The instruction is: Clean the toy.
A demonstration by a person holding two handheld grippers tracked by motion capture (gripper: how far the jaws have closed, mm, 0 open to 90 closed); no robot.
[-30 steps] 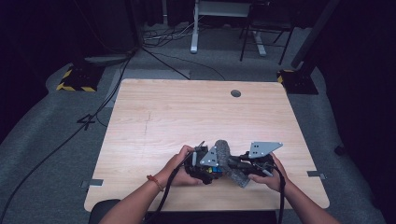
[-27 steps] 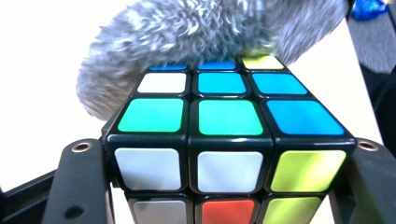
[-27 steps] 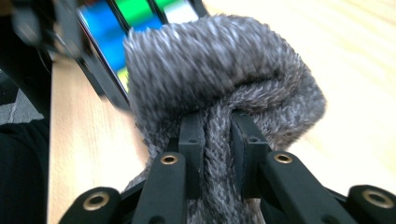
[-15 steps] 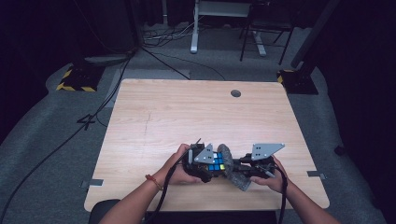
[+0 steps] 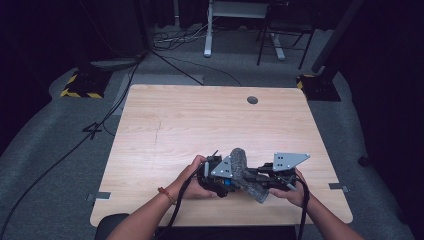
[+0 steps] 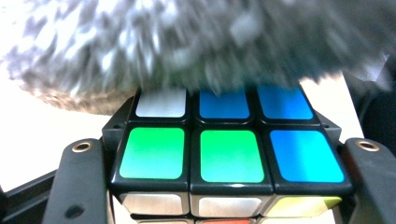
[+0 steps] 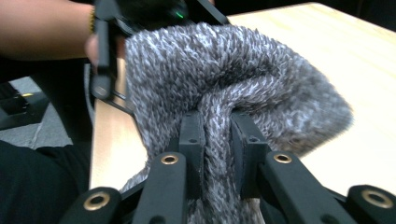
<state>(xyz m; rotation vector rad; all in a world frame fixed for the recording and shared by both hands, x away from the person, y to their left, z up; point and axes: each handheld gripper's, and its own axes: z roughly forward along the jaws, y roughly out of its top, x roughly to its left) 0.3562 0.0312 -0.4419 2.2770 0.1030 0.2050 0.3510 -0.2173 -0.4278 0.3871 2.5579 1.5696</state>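
Left hand-held gripper (image 5: pixel 220 176): black body, topped by a grey three-cornered plate dotted with small holes; a black cable is trailed back along the left forearm. Right hand-held gripper (image 5: pixel 260 176): black, same grey plate, black cable also trailed back. Black jaws are seen in the gripper views, with brass-ringed screw holes near their bases; ribbed dark pads are shown on the right pair. A reddish band is worn on the left wrist (image 5: pixel 166 195). Forearms are bare, no sleeves seen.
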